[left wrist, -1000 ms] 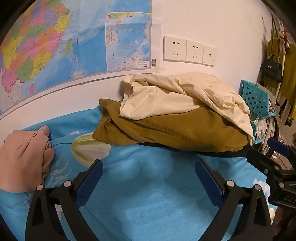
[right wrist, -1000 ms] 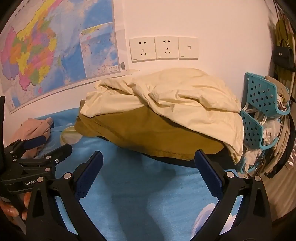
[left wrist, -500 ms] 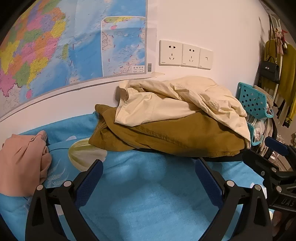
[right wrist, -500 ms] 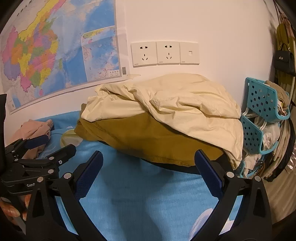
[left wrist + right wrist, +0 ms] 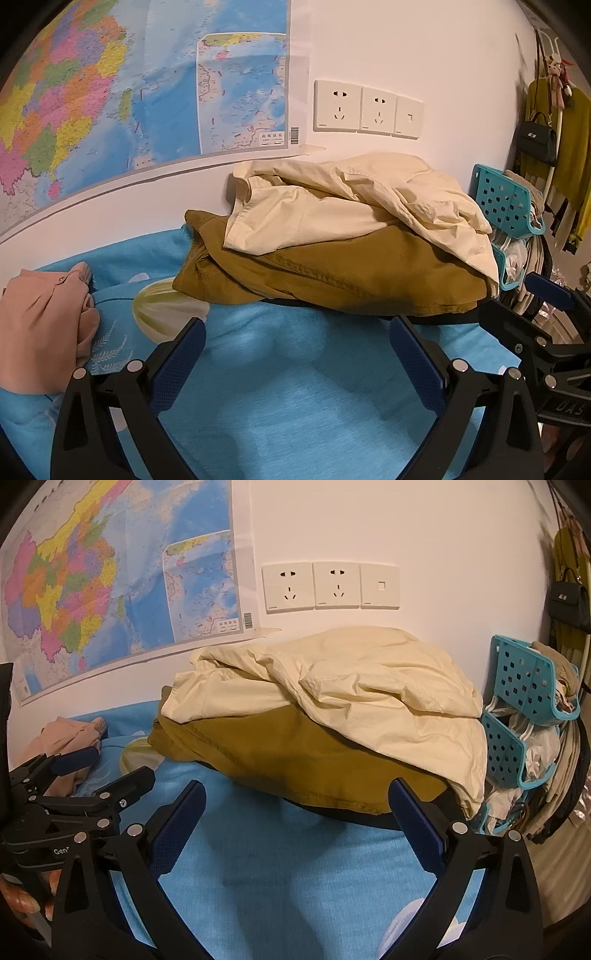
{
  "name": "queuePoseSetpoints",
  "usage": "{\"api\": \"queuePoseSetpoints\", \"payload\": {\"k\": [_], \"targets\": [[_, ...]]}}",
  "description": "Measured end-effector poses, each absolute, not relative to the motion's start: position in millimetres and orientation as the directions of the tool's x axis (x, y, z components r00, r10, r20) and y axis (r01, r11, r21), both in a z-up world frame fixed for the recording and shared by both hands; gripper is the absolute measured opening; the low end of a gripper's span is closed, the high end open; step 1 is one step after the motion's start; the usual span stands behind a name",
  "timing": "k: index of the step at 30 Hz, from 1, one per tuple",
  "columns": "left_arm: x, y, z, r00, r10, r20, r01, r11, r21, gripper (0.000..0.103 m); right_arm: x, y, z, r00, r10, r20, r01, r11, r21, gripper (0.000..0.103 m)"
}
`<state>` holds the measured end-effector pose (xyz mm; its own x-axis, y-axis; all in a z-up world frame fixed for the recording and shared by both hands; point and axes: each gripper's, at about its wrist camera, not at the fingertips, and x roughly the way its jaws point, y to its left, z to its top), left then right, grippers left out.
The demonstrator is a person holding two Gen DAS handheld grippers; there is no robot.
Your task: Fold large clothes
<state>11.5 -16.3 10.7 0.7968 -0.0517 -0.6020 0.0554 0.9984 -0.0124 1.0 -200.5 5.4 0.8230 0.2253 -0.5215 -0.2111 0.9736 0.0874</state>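
Here, closer than 1 second ago to the cream garment (image 5: 354,206) heaped on the olive garment (image 5: 332,273) at the bed's (image 5: 295,387) far edge by the wall, left gripper (image 5: 295,354) and right gripper (image 5: 297,823) both wide and empty, nothing yet grasped.

garments (image 5: 343,273): 3 | hand-held grippers (image 5: 295,350): 2 | wall sockets (image 5: 338,106): 2 | map (image 5: 110,92): 1

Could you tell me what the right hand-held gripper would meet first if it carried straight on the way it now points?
Probably the olive-brown garment, low in the clothes pile under the cream garment; the open right hand-held gripper faces it, though depth is uncertain.
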Motion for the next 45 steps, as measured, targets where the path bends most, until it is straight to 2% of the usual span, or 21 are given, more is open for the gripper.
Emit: {"api": "queuePoseSetpoints", "payload": {"k": [45], "targets": [[22,-19,7,0.788,-0.065,-0.613,0.056,0.998,-0.033,0.096,14,-199,10,0.826,0.222,-0.517,-0.218,0.973,0.070,0.097]]}}
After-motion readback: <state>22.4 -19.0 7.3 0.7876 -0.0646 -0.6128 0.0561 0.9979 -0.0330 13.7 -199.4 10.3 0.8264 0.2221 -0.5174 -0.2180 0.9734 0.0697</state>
